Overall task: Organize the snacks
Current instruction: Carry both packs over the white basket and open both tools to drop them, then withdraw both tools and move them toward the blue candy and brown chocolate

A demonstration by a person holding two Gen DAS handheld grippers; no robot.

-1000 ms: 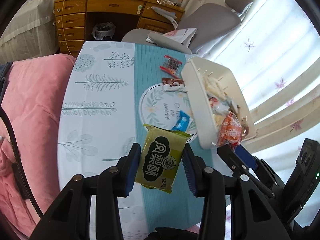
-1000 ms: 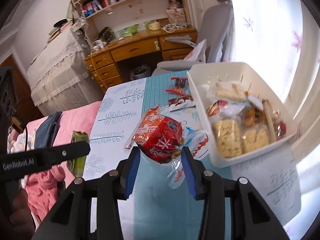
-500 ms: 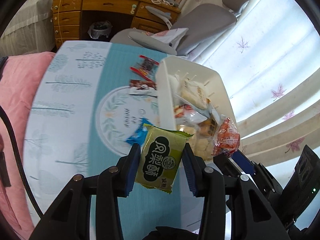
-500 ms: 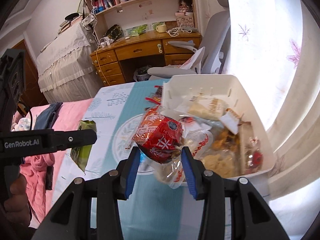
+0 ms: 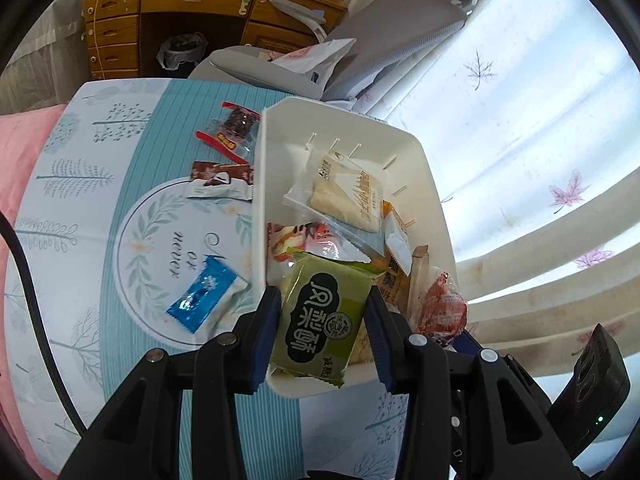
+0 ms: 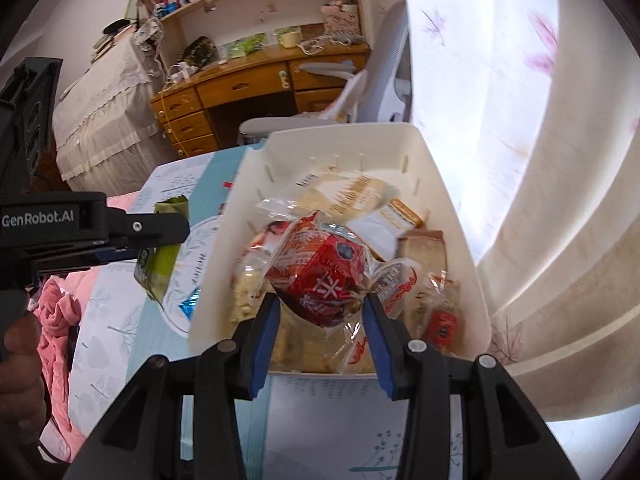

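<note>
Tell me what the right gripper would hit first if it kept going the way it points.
Probably the snacks piled in the white bin: the right gripper, shut on a red packet, points down into them. Depth is hard to judge.

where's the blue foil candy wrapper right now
In the left wrist view, the blue foil candy wrapper lies on the patterned tablecloth, just left of the white plastic bin and ahead of the left gripper.

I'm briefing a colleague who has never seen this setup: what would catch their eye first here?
Probably the green snack packet clamped in the left gripper and the red snack packet clamped in the right gripper, both held over the near end of the white bin, which is heaped with wrapped snacks. Next, the blue packet lying on the tablecloth left of the bin.
</note>
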